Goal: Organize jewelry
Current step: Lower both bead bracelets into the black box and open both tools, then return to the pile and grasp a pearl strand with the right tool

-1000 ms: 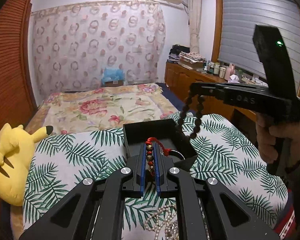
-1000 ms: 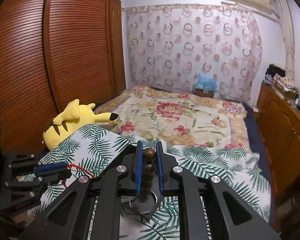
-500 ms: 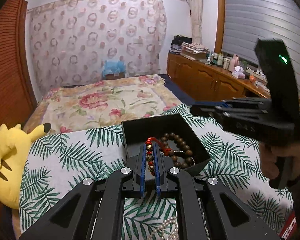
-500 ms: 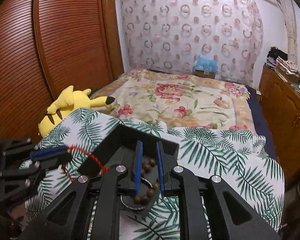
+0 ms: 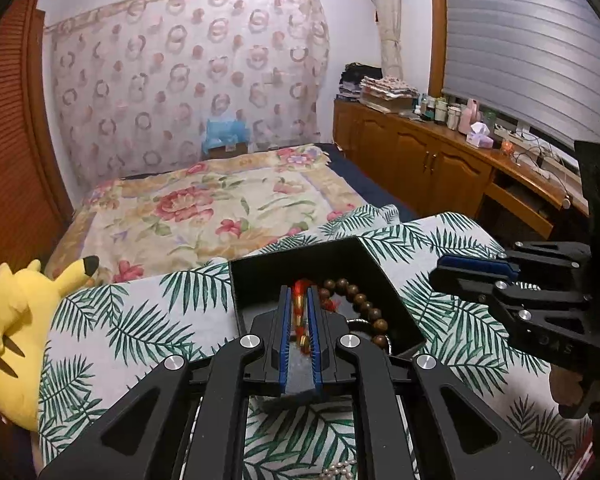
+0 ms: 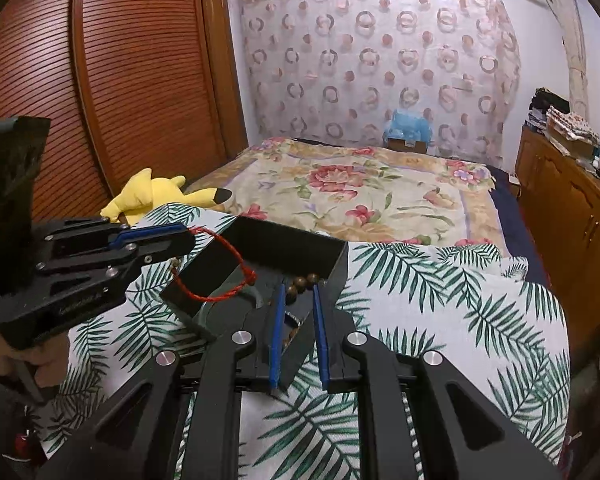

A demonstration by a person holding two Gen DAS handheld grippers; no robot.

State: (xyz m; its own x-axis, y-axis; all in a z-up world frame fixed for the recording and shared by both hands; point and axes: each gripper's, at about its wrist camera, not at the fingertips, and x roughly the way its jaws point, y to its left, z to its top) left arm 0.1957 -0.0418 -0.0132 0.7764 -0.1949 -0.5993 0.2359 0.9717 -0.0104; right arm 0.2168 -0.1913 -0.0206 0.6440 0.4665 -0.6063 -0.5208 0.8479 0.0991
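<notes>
Pinching a thin red braided cord bracelet [image 5: 299, 307] with gold beads, left gripper [image 5: 299, 320] hangs over the square matte-black box [image 5: 328, 258] holding round wooden beads [image 5: 364, 306]; right gripper [image 6: 298, 312] fingers nearly together, nothing clamped.

The left gripper [image 5: 299, 312] angles downward, its blue pads nearly together. The right gripper [image 6: 298, 300] tilts down likewise, jaws slightly wider, apparently pinching nothing. A hand [image 6: 40, 364] grips each handle.
</notes>
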